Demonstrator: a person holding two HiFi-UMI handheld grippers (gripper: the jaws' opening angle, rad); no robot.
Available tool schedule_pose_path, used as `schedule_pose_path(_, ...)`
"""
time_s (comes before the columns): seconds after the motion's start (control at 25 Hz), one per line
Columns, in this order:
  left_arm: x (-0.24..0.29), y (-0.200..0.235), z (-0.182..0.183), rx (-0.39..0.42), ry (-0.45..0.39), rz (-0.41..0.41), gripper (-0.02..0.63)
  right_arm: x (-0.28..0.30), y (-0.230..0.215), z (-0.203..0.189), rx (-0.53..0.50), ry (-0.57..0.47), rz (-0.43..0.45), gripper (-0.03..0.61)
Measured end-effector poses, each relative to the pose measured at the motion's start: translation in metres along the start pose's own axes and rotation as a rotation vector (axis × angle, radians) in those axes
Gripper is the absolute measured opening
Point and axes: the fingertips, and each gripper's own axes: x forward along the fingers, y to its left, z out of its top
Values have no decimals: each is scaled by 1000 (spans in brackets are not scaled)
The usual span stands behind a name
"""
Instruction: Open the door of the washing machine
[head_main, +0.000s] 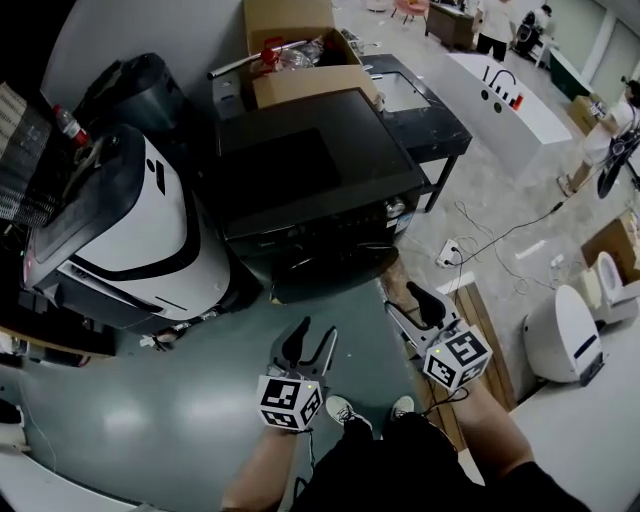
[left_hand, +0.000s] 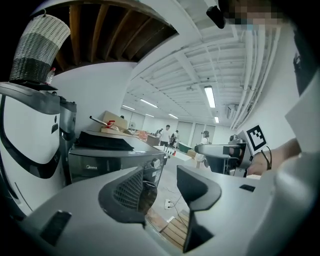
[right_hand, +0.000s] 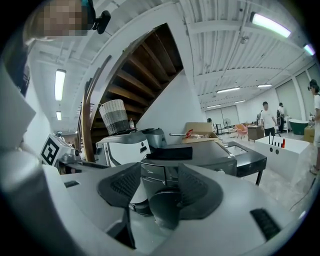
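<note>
The black front-loading washing machine (head_main: 310, 185) stands ahead of me on the green floor. Its round dark door (head_main: 335, 272) appears swung out from the front, low down. My left gripper (head_main: 310, 338) hovers short of the door with its jaws apart and nothing between them. My right gripper (head_main: 408, 302) hangs to the right of the door, also open and empty. In the left gripper view the machine (left_hand: 115, 160) and its door glass (left_hand: 147, 197) show past the spread jaws. The right gripper view has the door (right_hand: 165, 207) between its open jaws, farther off.
A white and black appliance (head_main: 130, 230) stands close on the machine's left. Behind it sit a cardboard box (head_main: 300, 45) and a black sink table (head_main: 425, 115). Wooden boards (head_main: 485, 335), a power strip (head_main: 447, 252), cables and white fixtures (head_main: 560, 335) lie to the right.
</note>
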Motion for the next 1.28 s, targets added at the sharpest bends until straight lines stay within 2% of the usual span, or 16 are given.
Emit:
schedule_pose_path(0.28,28,-1,1,0,6,-12,216,12,-25,-4,-41,28,-1,238)
schedule_pose_path(0.56,77,-1,-5,-6,14,10,219,36,-76,-22,-37,69,25,241)
schedule_pose_path(0.92,155,4,-14,-65,13,116,230,80,-156,-55,-68,176,102,241)
schedule_pose_path(1.28,214,20,-45,-89,62,216,233,133,-209,-103,-78,266,201,241)
